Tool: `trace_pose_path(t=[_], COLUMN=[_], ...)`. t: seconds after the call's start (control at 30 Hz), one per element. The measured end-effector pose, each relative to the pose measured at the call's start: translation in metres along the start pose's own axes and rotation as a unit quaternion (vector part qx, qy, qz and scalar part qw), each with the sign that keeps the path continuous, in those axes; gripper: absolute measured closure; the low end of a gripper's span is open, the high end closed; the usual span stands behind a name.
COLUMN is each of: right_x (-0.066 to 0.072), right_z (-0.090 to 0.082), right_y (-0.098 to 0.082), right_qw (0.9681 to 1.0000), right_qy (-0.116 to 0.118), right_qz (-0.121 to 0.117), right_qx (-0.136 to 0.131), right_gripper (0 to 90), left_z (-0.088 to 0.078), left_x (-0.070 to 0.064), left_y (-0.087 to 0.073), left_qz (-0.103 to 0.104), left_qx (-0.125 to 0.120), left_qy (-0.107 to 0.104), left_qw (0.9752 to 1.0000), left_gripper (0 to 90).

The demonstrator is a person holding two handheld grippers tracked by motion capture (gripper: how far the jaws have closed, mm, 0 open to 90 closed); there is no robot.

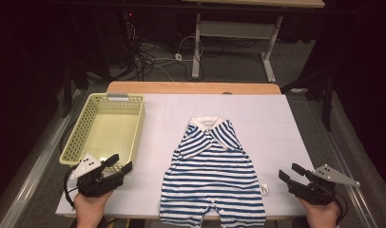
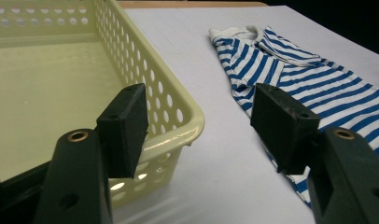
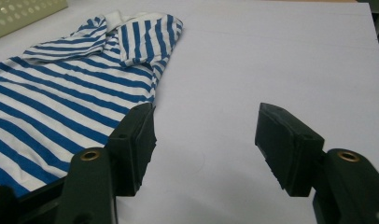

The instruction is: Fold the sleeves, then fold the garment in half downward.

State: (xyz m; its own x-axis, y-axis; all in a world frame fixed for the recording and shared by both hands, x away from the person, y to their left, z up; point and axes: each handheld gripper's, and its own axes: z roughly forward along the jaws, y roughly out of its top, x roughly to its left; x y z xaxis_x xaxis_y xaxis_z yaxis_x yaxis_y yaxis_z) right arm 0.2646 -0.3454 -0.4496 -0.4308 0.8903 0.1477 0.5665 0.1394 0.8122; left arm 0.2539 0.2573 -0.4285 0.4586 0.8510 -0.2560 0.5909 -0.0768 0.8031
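Both claws, the left gripper [image 1: 120, 163] and right gripper [image 1: 291, 172], gape released beside the blue-and-white striped romper [image 1: 212, 175] lying flat mid-table, the yellow perforated basket [image 1: 84, 128] holding nothing.

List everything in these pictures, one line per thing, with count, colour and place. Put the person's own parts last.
striped romper: one, blue and white with a white collar, flat at the table's middle, legs at the near edge.
basket: one, pale yellow, perforated, on the table's left, nothing in it.
table cover: one, white, over the tabletop.
second table: one, grey frame, behind.
cables: several, black and white, on the floor behind.
left gripper: one, black, open, by the basket's near corner.
right gripper: one, black, open, right of the romper.
hands: two, at the near edge.
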Motion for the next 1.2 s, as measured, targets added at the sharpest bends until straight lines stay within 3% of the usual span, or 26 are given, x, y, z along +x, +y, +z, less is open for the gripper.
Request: trace_pose_path(t=[0.6,0.87,1.2], right_x=[-0.002,-0.002,0.000], right_z=[0.004,0.001,0.003], right_y=[0.000,-0.001,0.000], right_qw=[0.9999,0.9998,0.9998], right_qy=[0.012,0.019,0.021], right_qz=[0.005,0.001,-0.003], right_qx=[0.007,0.002,0.000], right_gripper=[38.8,38.9,39.6], left_z=[0.004,0.010,0.024], left_x=[-0.005,-0.021,-0.038], left_y=[0.001,0.006,0.010], left_qz=[0.009,0.041,0.057], left_qx=[0.005,0.010,0.015], left_qy=[-0.008,-0.012,-0.048], left_qw=[0.9999,0.9990,0.9971], left_gripper=[35.8,35.8,35.9])
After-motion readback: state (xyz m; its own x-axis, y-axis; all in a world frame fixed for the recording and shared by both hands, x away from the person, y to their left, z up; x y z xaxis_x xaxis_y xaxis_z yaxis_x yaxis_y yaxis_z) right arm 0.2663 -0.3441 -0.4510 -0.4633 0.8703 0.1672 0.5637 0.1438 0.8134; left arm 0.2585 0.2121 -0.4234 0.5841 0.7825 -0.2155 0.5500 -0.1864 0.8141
